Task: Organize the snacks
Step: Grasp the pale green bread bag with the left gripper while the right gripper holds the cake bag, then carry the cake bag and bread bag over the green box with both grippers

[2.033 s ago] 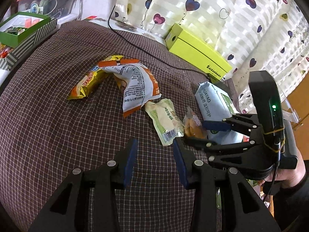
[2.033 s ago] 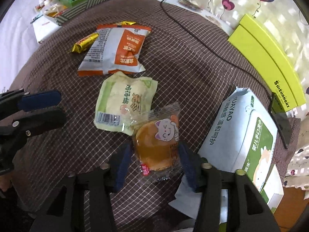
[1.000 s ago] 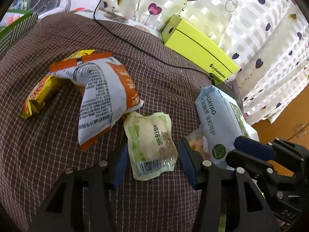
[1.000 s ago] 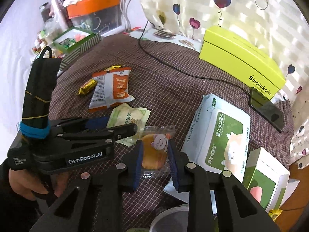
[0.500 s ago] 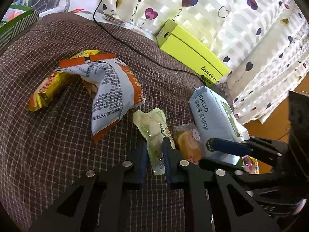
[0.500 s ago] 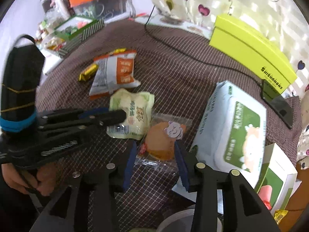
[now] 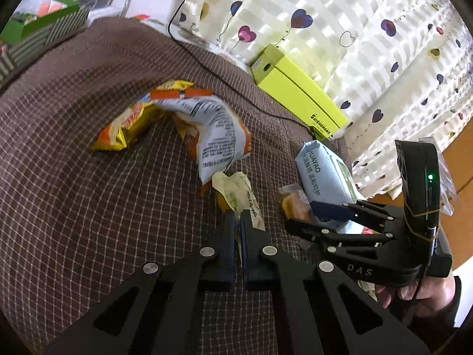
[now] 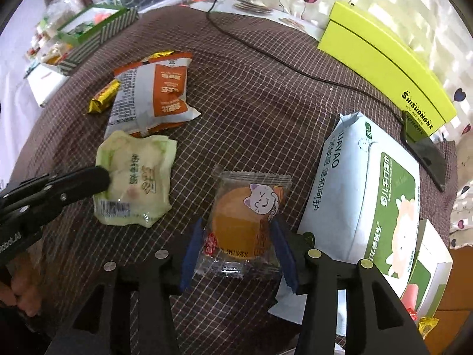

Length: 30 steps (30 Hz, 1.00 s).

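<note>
Brown checked tablecloth (image 8: 266,112) over a table, heart-print curtain (image 7: 340,29) behind. Left gripper (image 7: 238,222) has just been closing and its jaws now stand pinched on the near edge of the pale green snack pouch (image 7: 241,196), which looks crumpled and tilted up from the cloth in the left wrist view; the right wrist view shows the same pouch (image 8: 136,180) with a black finger lying over its left side. Right gripper (image 8: 236,251) has just been opening: its blue pads stand either side of the clear-wrapped round cake with a cat sticker (image 8: 248,216), the pads close against the wrapper's sides (actual contact I cannot tell), packet flat on the cloth. Just right of the cake, a white and green wet wipes pack (image 8: 366,195), with a green and white carton (image 8: 425,269) beyond it at the table edge. Behind the green pouch, an orange and white snack bag (image 8: 153,97) overlapping a yellow foil packet (image 8: 102,97). A lime green shoebox (image 8: 384,65) at the far right, a dark phone (image 8: 425,156) at its near end, a black cable (image 8: 266,53) running across the cloth. Far left, a green striped box (image 8: 97,29) of small items. A hand (image 7: 414,293) grips the right tool's handle.
</note>
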{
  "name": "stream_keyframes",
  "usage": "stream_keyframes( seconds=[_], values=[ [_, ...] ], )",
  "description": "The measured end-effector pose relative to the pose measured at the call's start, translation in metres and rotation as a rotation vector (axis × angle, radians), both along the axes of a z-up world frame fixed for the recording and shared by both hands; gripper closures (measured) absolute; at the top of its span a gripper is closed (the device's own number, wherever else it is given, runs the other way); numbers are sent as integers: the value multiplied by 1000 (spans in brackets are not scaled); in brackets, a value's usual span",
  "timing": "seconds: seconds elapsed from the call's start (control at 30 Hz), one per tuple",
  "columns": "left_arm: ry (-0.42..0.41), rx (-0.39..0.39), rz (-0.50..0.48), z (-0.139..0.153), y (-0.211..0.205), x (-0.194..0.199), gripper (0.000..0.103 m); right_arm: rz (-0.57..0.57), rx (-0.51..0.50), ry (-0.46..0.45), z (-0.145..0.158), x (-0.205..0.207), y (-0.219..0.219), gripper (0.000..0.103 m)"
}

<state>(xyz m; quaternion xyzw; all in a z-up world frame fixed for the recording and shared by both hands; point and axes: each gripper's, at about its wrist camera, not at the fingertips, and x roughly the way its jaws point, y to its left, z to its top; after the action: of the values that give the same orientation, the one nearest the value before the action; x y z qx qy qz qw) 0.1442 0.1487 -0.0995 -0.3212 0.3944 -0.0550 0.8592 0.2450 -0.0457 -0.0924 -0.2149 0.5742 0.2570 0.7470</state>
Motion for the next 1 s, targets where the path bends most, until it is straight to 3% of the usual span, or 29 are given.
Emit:
stream_keyframes(
  seconds=[0.17,0.23,0.37,0.67,1.0],
  values=[
    [-7,3,6,2,0,-2,100,26,-58,-28,-5,-1,9,56],
    [-13,-5,9,4,1,-3,101,27,-62,-38,-6,-1,11,63],
    [-35,-18,12,9,10,-13,101,25,-49,-45,-5,-1,10,66],
    [-62,-29,24,20,17,-25,102,4,28,-72,15,-14,0,68],
    [-72,17,17,37,10,-36,102,-26,115,-113,48,-34,-19,68]
  ],
)
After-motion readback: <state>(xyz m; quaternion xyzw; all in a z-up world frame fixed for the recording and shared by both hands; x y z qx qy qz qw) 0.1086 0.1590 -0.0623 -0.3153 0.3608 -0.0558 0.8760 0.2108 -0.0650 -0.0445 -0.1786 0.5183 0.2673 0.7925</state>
